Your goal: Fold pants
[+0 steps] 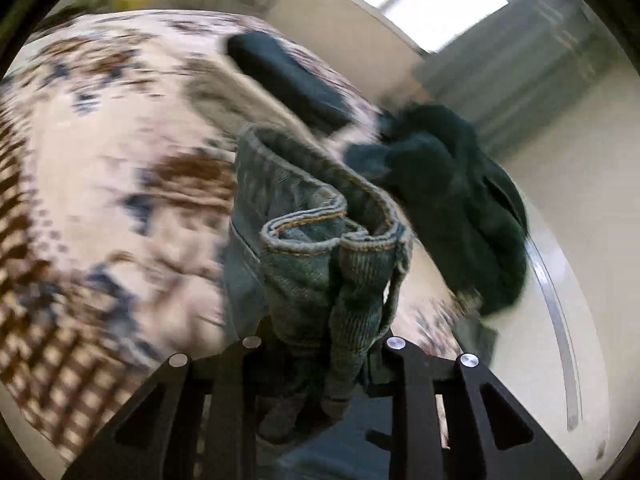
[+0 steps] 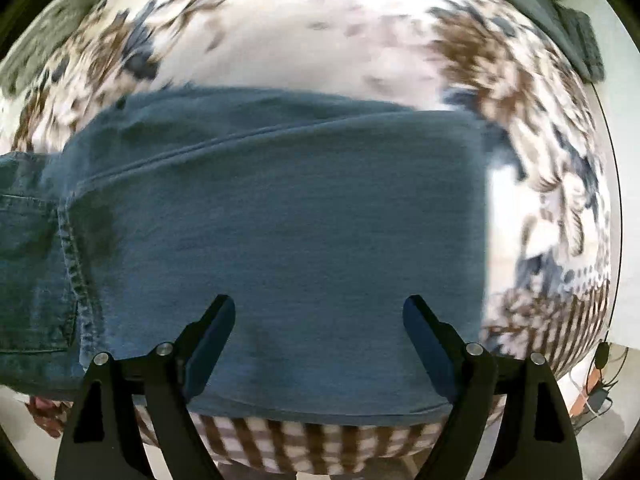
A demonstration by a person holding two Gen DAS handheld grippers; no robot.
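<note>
Here the left gripper (image 1: pixel 320 344) has its jaws pinched on a bunched hem of the faded blue denim pants (image 1: pixel 320 248), which rises straight ahead of them, lifted off the floral brown-and-blue bedspread (image 1: pixel 100 160) beyond. The right gripper (image 2: pixel 320 344), jaws spread and empty, hovers over the flat pants (image 2: pixel 280 200), whose long axis runs crosswise to its jaws, leftward.

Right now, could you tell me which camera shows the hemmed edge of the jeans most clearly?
The left wrist view: the stitched hem of the jeans stands bunched in the left tool. The right wrist view shows only flat denim under the open right tool.
</note>
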